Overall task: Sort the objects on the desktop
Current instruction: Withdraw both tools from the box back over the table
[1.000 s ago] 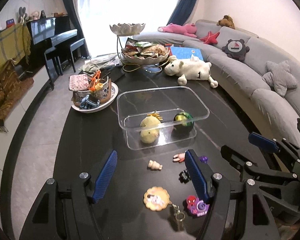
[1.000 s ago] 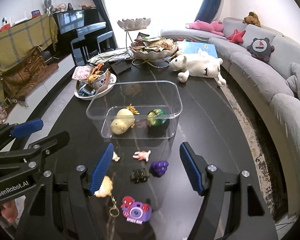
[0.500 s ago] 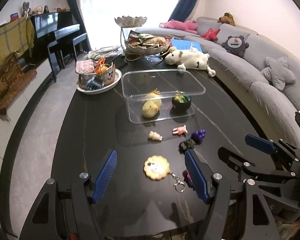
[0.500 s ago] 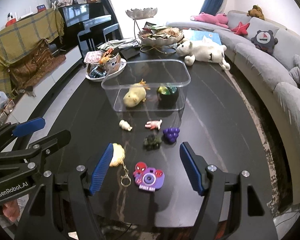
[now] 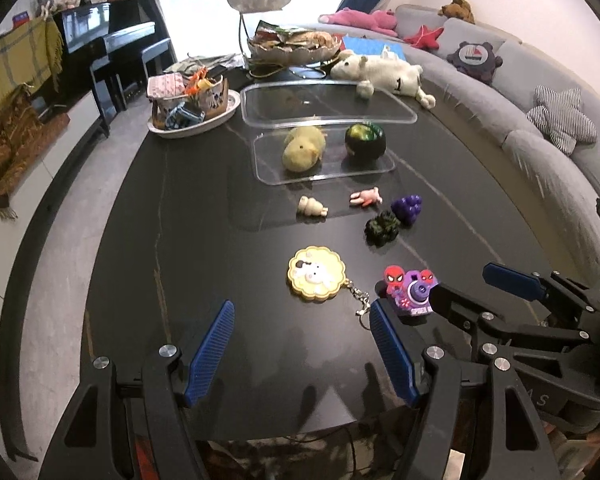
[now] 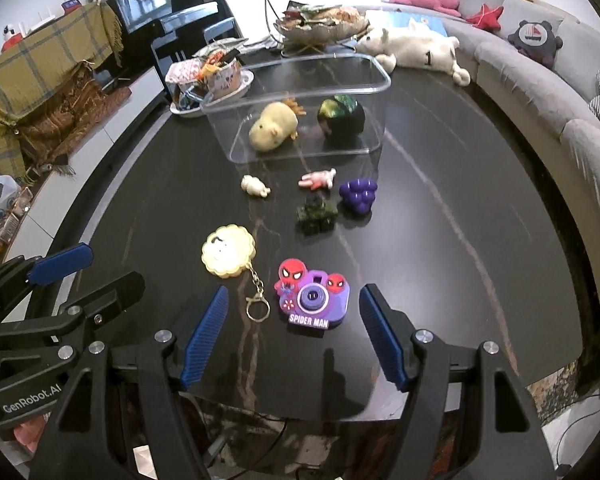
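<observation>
A clear plastic box (image 5: 328, 120) (image 6: 300, 76) on the black table holds a yellow plush (image 5: 303, 149) and a dark green ball (image 5: 365, 141). In front of it lie a cream figure (image 6: 254, 186), a pink figure (image 6: 318, 179), purple grapes (image 6: 358, 195), a dark green toy (image 6: 317, 213), a yellow cookie keychain (image 6: 229, 256) and a purple Spider-Man camera toy (image 6: 313, 298). My left gripper (image 5: 302, 350) is open and empty near the table's front edge, behind the keychain (image 5: 318, 278). My right gripper (image 6: 294, 336) is open and empty just behind the camera toy.
A white plate with a cup of odds and ends (image 5: 194, 106) stands left of the box. A tiered snack stand (image 5: 286, 42) and a white plush animal (image 5: 384, 72) are at the far end. A grey sofa (image 5: 540, 128) runs along the right.
Both grippers have pulled back from the box towards the table's front edge and risen. The small toys now lie ahead of the fingers. Both stayed open.
</observation>
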